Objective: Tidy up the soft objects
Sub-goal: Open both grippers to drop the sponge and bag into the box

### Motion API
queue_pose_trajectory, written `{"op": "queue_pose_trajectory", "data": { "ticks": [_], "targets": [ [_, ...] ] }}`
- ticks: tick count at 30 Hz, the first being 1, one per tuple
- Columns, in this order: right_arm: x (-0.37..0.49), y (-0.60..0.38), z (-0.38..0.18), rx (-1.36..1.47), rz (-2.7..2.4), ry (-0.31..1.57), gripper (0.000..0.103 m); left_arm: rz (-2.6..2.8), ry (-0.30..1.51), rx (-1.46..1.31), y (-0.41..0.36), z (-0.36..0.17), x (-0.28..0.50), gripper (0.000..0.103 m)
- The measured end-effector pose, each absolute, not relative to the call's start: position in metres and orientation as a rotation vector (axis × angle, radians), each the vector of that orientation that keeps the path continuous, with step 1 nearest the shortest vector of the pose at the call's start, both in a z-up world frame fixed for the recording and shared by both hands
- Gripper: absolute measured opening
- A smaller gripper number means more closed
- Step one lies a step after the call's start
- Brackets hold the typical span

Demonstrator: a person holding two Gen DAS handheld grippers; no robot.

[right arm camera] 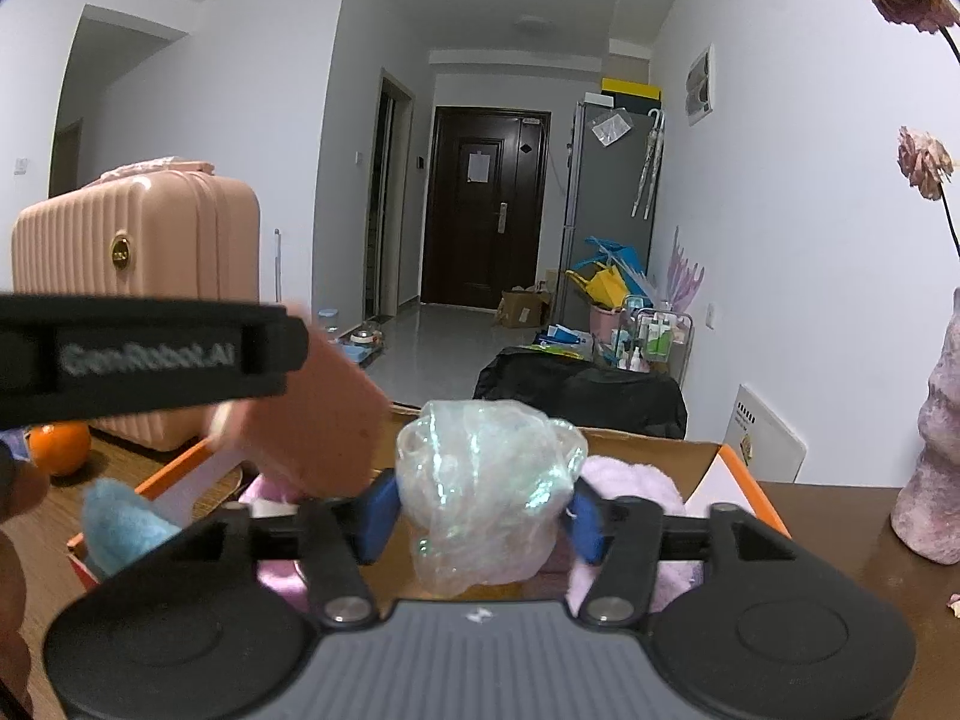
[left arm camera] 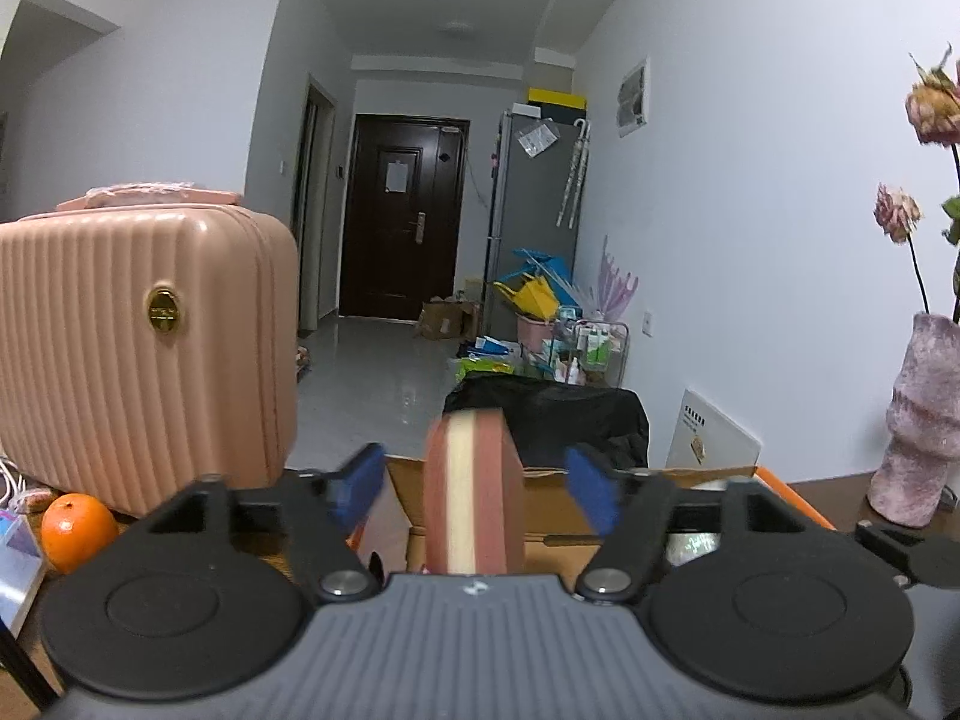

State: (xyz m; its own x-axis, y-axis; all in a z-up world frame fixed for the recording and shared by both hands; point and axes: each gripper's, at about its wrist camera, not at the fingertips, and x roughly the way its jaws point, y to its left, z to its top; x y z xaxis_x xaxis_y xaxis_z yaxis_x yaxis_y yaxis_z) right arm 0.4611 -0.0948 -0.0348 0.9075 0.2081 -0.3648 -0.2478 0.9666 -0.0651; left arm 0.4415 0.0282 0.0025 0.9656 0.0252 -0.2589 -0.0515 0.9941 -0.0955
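My left gripper is open over a cardboard box. A pink sponge with a cream stripe stands on edge between its blue pads, blurred, with a gap on each side. My right gripper is open too. A crumpled clear iridescent plastic bag fills the space between its pads and only brushes them. Below lies the box with an orange rim, holding a lilac towel and a blue fuzzy piece. The right wrist view also shows the sponge at the left.
A ribbed pink suitcase stands at the left on the wooden table, with an orange beside it. A mauve vase with dried roses stands at the right. A black bar lettered GenRobot.AI crosses the right wrist view.
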Motion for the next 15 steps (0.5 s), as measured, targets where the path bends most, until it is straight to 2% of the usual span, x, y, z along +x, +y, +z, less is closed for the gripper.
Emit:
{"op": "queue_pose_trajectory", "data": {
  "ticks": [1, 3, 4, 5, 15],
  "targets": [
    [0.46, -0.095, -0.034, -0.11, 0.229, 0.36, 0.073, 0.046, 0.259, -0.102, 0.029, 0.004, 0.44, 0.085],
    [0.458, -0.097, -0.033, -0.106, 0.212, 0.343, 0.095, 0.066, 0.253, -0.099, 0.031, 0.006, 0.437, 0.097],
    [0.457, -0.097, -0.033, -0.101, 0.201, 0.336, 0.1, 0.075, 0.249, -0.1, 0.033, 0.006, 0.436, 0.102],
    [0.456, -0.099, -0.032, -0.093, 0.19, 0.329, 0.103, 0.079, 0.247, -0.1, 0.034, 0.007, 0.434, 0.103],
    [0.453, -0.106, -0.026, -0.07, 0.183, 0.341, 0.103, 0.101, 0.306, -0.088, 0.042, 0.011, 0.435, 0.103]
  ]
}}
